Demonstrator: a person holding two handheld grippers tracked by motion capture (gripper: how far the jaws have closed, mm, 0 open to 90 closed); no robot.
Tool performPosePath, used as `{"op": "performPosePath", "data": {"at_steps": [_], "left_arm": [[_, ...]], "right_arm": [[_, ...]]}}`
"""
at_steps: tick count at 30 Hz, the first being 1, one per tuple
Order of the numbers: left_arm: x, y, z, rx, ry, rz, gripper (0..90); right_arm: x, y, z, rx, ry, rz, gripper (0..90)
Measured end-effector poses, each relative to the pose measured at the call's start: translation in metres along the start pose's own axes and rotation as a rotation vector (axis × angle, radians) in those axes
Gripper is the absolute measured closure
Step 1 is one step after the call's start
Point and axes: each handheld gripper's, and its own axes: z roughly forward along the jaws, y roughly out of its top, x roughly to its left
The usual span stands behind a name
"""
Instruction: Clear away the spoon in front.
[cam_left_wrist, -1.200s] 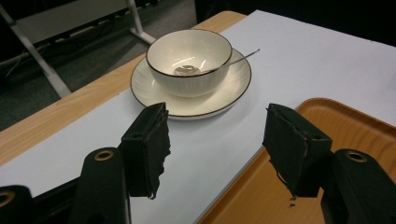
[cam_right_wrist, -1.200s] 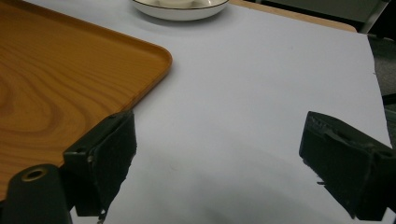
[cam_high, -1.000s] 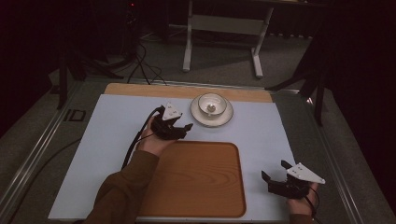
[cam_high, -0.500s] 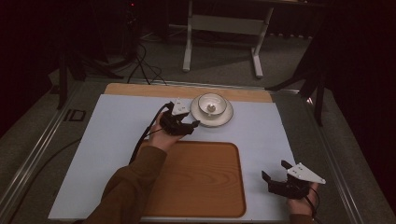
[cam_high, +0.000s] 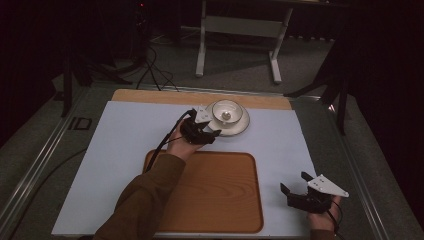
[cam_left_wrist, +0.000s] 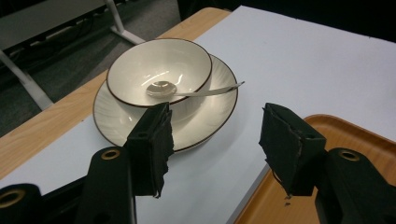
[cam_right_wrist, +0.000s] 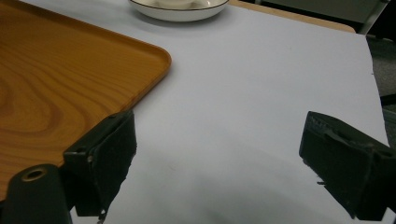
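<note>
High view: at the lower right of the frame the right gripper (cam_high: 296, 183) was seen with its jaws spread wide over the pale blue mat (cam_high: 125, 145), beside the wooden tray (cam_high: 220, 195) at lower centre. Farther up, just above the tray's top edge, the left gripper (cam_high: 212, 134) was held with jaws wide apart, close beside the saucer (cam_high: 242, 126). On that saucer, at upper centre, a white bowl (cam_high: 226, 110) was set, and a spoon (cam_left_wrist: 187, 91) was laid in it.

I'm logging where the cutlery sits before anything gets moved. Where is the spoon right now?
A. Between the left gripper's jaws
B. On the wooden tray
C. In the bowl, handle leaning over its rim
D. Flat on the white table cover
C: the spoon lies with its head inside the bowl, which stands on the plate, its handle reaching out over the rim.
</note>
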Motion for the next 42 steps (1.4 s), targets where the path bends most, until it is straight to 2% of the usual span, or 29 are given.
{"op": "performPosePath", "data": {"at_steps": [7, 10, 11, 14, 17, 20, 22, 24, 26, 29, 42], "left_arm": [[-0.002, 0.009, 0.015, 0.01, 0.012, 0.029, 50.4], [-0.003, 0.011, 0.02, 0.015, 0.012, 0.029, 52.7], [-0.006, 0.013, 0.025, 0.026, 0.024, 0.052, 53.4], [-0.011, 0.016, 0.035, 0.057, 0.044, 0.085, 56.0], [-0.013, 0.018, 0.043, 0.077, 0.084, 0.11, 59.6], [-0.013, 0.019, 0.049, 0.099, 0.11, 0.129, 67.2], [-0.014, 0.021, 0.049, 0.099, 0.113, 0.143, 71.9], [-0.015, 0.024, 0.048, 0.093, 0.143, 0.157, 78.3], [-0.015, 0.026, 0.046, 0.085, 0.156, 0.154, 83.9], [-0.014, 0.027, 0.044, 0.077, 0.175, 0.148, 87.6], [-0.015, 0.031, 0.031, 0.045, 0.168, 0.149, 88.8]], "right_arm": [[0.0, 0.0, 0.0, -0.001, 0.0, 0.001, 10.9], [0.0, 0.0, -0.001, -0.001, 0.0, 0.002, 10.9], [-0.001, 0.0, -0.001, -0.002, 0.0, 0.002, 10.9], [-0.001, 0.0, -0.001, -0.002, -0.001, 0.001, 10.9], [-0.001, 0.0, -0.001, -0.005, 0.0, 0.002, 10.9], [-0.001, -0.001, -0.002, -0.004, -0.003, 0.003, 10.9], [-0.001, -0.001, -0.002, -0.007, -0.003, 0.004, 10.9], [-0.002, -0.001, -0.002, -0.009, -0.005, 0.004, 10.9], [-0.002, -0.001, -0.003, -0.008, -0.005, 0.005, 10.9], [-0.002, -0.001, -0.002, -0.008, -0.005, 0.005, 10.9], [-0.002, -0.001, -0.002, -0.01, -0.005, 0.007, 10.9]]}}
